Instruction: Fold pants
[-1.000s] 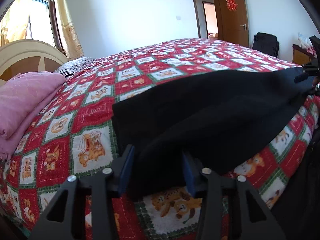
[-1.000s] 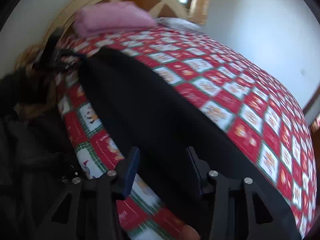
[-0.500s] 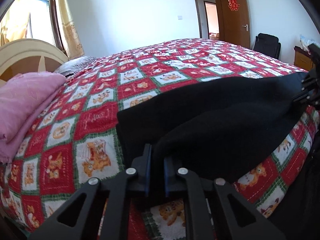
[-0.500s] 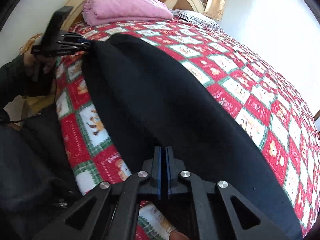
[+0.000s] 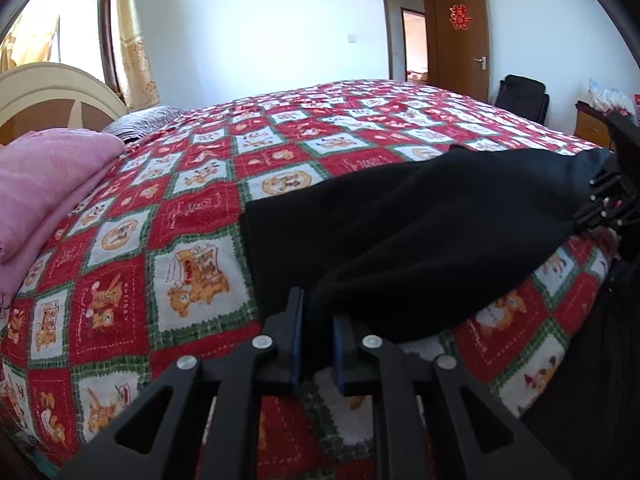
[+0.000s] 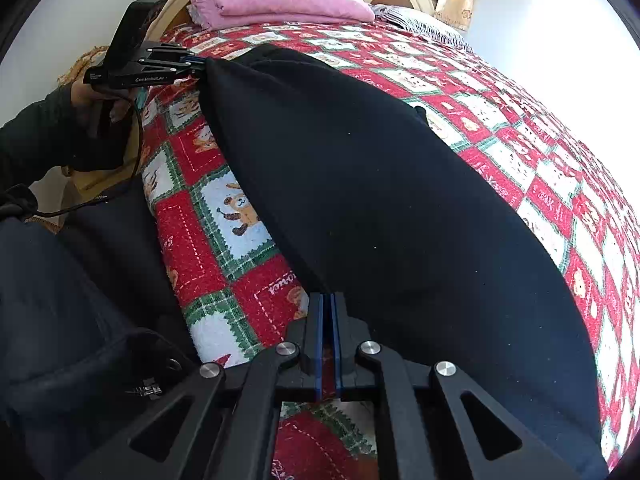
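Sunlit white-walled bedroom [image 5: 260, 32]; brown door [image 5: 460, 36] apparently ajar; curtained window [image 5: 80, 28].

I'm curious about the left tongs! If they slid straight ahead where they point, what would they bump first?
Probably more of the black pants. The left tongs already pinch their near edge, and black cloth fills the way ahead, lying on the quilt.

My left gripper [image 6: 196, 65] was matte black w/ blue pads on its fingers [image 5: 297, 332], silver round screws at the linkage pivots, triangular cutouts in the arms. White "GenRobot.AI" lettering ran along its side, a boxy black camera block on top, thin black cable [image 6: 120, 184] trailing off it. My right gripper [image 6: 328, 316] was built the same. I wore a black sleeve [image 6: 36, 136], dark clothes.
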Demonstrator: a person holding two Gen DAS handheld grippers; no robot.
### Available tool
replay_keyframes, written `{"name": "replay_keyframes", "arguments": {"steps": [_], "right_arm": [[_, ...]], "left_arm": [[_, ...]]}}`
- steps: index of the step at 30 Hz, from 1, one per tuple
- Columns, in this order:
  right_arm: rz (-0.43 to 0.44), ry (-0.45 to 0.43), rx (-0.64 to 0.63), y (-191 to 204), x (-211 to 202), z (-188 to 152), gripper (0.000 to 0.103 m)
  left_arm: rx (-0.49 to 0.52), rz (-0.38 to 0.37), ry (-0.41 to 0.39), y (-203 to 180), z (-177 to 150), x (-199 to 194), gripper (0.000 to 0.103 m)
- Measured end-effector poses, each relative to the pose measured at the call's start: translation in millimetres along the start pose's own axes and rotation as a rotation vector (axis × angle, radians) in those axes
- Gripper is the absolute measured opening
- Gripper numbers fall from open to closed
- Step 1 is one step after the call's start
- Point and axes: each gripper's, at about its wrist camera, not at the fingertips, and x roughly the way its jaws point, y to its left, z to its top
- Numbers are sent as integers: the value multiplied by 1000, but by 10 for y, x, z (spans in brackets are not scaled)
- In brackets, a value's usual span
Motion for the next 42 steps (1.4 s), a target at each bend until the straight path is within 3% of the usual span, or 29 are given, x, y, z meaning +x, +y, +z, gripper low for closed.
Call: {"name": "replay_keyframes", "arguments": {"steps": [4, 5, 7, 12, 16, 19, 21, 23, 26, 30, 36, 40, 42], "right_arm": [[45, 6, 41, -70, -78, -10, 5], [51, 9, 41, -74, -101, -24, 5], [66, 4, 45, -86, -168, -57, 5], [83, -51, 115, -232, -384, -116, 5], [83, -108, 218, -468, -482, -47, 5], [98, -130, 260, -581, -491, 36, 6], [116, -133, 275, -642, -461, 121, 8], [126, -133, 281, -698, -413, 231, 23], [171, -131, 320, -835, -315, 422, 40], [205, -131, 387, -1042, -119, 727, 40], [261, -92, 504, -1325, 415, 1071, 40], [344, -67, 557, -1415, 728, 1119, 40], [392, -56, 565, -1401, 820, 1120, 35]], "left_arm": [[3, 20, 6, 93, -65, -93, 38], [3, 32, 9, 119, -77, -112, 47], [-3, 57, 6, 193, -103, -183, 54], [-23, 133, -25, 282, -44, -261, 54], [70, 234, 2, 256, 5, -275, 55], [38, 257, -13, 321, 37, -298, 55], [8, 235, -40, 294, 92, -305, 56], [1, 201, -74, 176, 198, -286, 56], [-20, 90, -117, -32, 371, -230, 56], [23, 19, -128, -344, 520, -43, 62], [66, 15, -11, -546, 288, 377, 62], [-15, -51, -56, -435, 159, 297, 63], [-8, -51, -57, -447, 155, 297, 63]]}}
